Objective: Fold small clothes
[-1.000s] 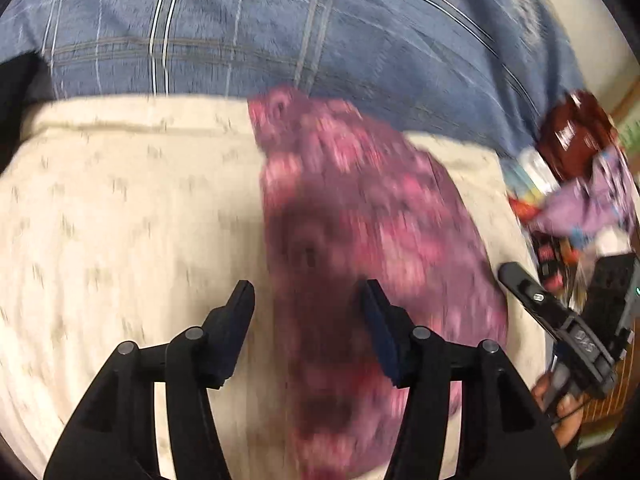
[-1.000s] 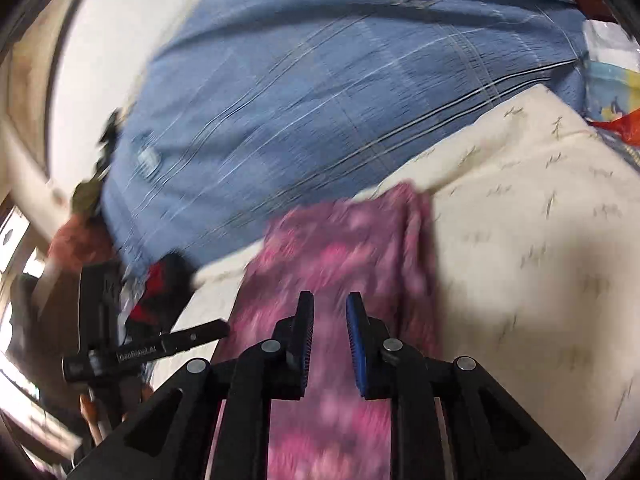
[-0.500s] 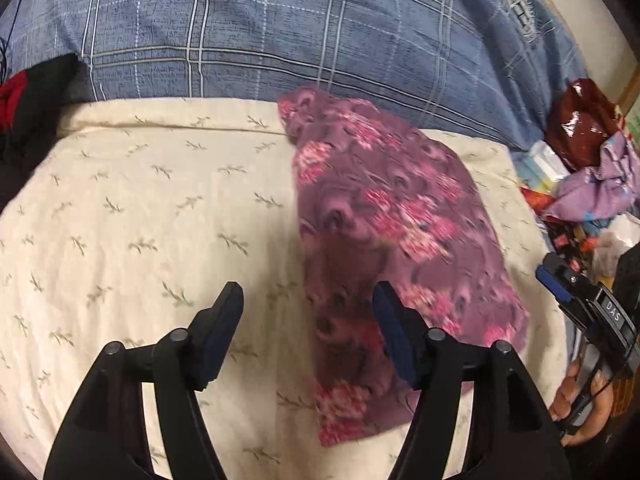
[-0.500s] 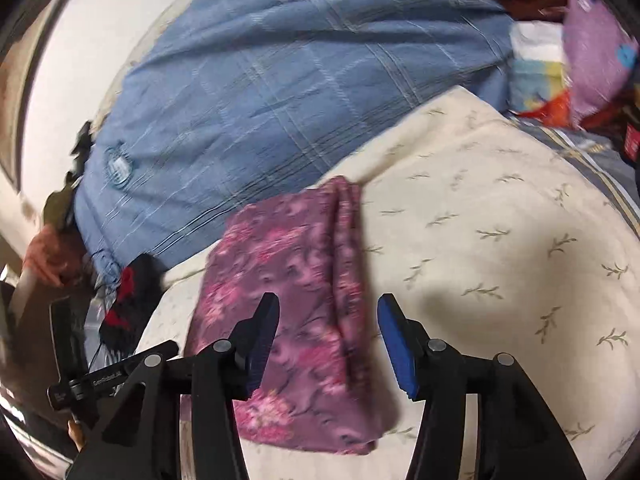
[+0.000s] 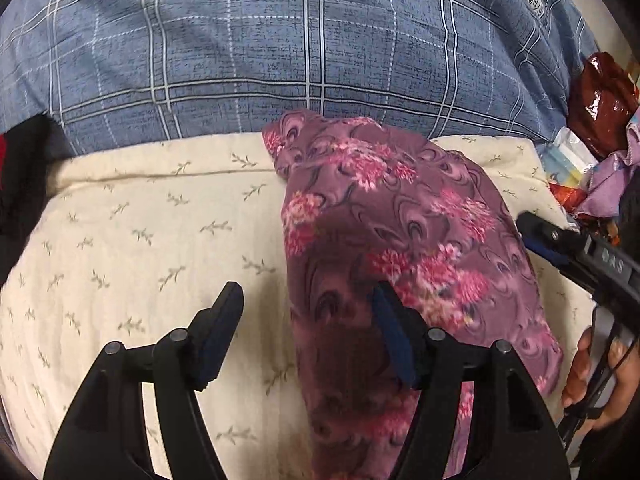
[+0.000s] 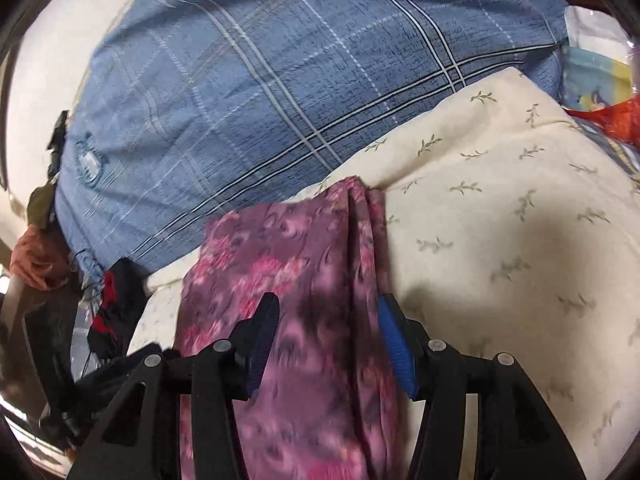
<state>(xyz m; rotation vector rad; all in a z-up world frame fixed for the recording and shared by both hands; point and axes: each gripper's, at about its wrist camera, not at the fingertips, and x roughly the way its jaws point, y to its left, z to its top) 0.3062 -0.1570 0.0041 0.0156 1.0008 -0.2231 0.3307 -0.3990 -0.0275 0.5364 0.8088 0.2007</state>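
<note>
The purple floral garment (image 5: 404,248) is seen lying folded into a long narrow strip on the cream sprigged cushion (image 5: 132,240), its far end laid up against the cushion's back edge where the blue plaid cover (image 5: 280,40) begins, its near end reaching toward the front edge. One lengthwise fold is judged done (a doubled edge with a crease is shown along the strip's right side in the right wrist view). What is left, as judged: a crosswise fold or two to make it compact, and any other small clothes (a dark heap (image 6: 116,300) is seen off the cushion's left side, not clearly readable).

The left gripper (image 5: 308,324) is held open above the garment's left edge, nothing clamped; one pad is over cloth, the other over bare cushion. The right gripper (image 6: 328,344) is also open, hovering over the strip, with no cloth pinched (the view is blurred).

Compared with a second ago: the right jaws were nearly closed over the cloth then and have just been opening; nothing is between them now. The left jaws have been widened a little as well. The garment is now shown sharper and settled flat, and both tools are backed off slightly.
</note>
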